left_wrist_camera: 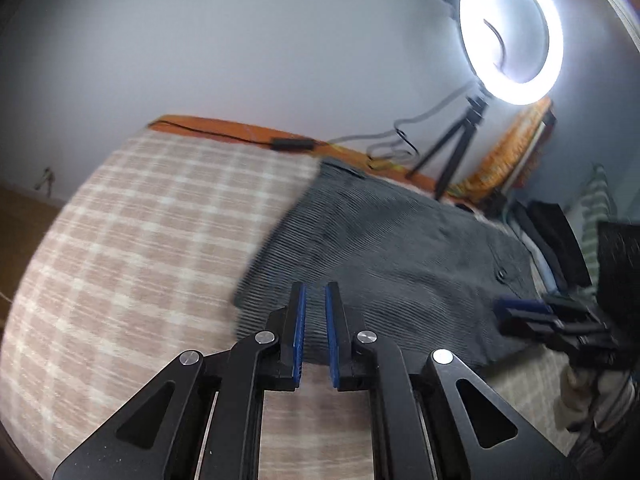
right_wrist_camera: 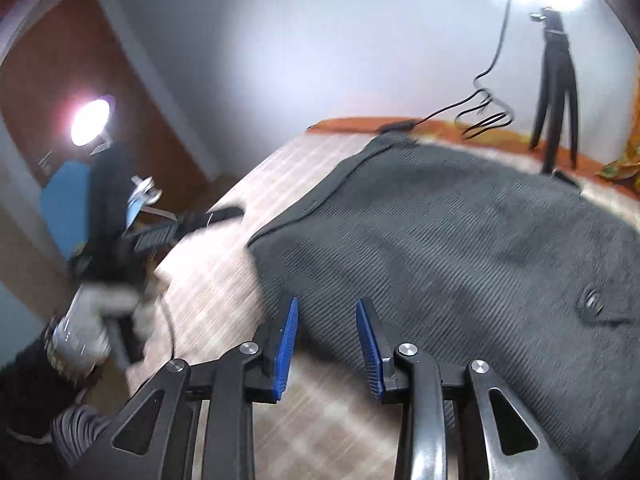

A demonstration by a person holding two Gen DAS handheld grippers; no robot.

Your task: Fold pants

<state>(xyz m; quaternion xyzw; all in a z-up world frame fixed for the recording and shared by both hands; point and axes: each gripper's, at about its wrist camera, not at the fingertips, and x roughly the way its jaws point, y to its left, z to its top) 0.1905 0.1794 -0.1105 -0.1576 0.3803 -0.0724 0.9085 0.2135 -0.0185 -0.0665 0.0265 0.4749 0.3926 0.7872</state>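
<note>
Dark grey corduroy pants (left_wrist_camera: pixel 392 248) lie folded flat on the checked beige bedcover (left_wrist_camera: pixel 140 240); they also fill the right wrist view (right_wrist_camera: pixel 460 248), where a button (right_wrist_camera: pixel 592 302) shows at the right. My left gripper (left_wrist_camera: pixel 316 294) hovers over the pants' near left corner with a narrow gap between its blue pads and nothing between them. My right gripper (right_wrist_camera: pixel 326 308) is open and empty above the pants' near edge. Each gripper shows in the other view: the right one (left_wrist_camera: pixel 520 308) at the pants' right edge, the left one (right_wrist_camera: pixel 192 220) off to the left.
A lit ring light (left_wrist_camera: pixel 512 32) on a black tripod (left_wrist_camera: pixel 452 152) stands at the bed's far edge, with a black cable (left_wrist_camera: pixel 280 142) along the orange border. A second lamp (right_wrist_camera: pixel 90 120) glows by a brown door at the left. Orange patterned cloth (left_wrist_camera: pixel 508 148) hangs at the back right.
</note>
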